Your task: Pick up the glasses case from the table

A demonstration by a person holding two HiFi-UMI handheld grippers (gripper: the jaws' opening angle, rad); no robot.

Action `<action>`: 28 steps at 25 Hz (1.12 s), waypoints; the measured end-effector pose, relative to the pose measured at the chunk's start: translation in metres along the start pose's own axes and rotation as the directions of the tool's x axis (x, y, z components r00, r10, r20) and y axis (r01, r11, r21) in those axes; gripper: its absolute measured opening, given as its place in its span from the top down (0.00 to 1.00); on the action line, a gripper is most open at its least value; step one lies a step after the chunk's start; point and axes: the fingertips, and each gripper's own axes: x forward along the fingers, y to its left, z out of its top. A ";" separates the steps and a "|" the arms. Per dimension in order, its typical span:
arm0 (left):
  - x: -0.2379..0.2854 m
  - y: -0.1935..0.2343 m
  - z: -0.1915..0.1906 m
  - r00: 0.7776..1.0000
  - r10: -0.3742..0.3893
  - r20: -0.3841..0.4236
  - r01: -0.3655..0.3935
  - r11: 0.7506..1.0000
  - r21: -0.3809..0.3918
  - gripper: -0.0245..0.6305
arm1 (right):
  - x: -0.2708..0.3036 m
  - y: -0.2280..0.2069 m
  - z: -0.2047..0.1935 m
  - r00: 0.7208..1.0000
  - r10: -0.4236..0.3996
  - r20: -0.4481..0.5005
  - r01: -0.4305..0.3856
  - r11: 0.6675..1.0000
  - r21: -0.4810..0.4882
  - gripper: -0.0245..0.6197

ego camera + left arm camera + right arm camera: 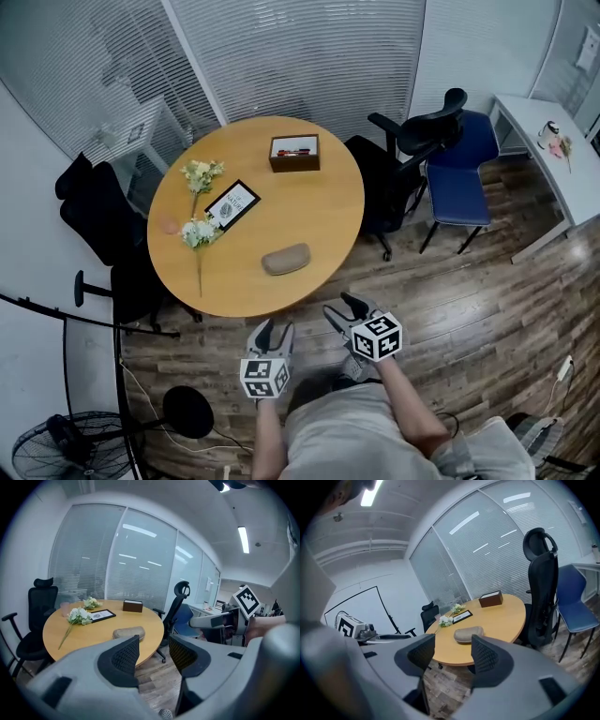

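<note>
my left gripper (275, 329) and right gripper (340, 305) hover off the table, textured black jaws spread, nothing between. the oblong, matte tan glasses case (286, 260) lies on the round wooden table (323, 211), near its front edge.

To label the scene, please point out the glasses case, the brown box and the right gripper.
glasses case (286, 260): head view, middle of its top.
brown box (294, 166): head view, front wall.
right gripper (336, 302): head view, midway between fingertips.
</note>
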 end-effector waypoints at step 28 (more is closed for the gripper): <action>0.167 0.093 0.062 0.939 -0.300 -0.166 0.316 0.945 0.081 0.68 | 0.113 -0.068 0.018 0.966 -0.253 0.053 0.213 0.898 0.386 0.57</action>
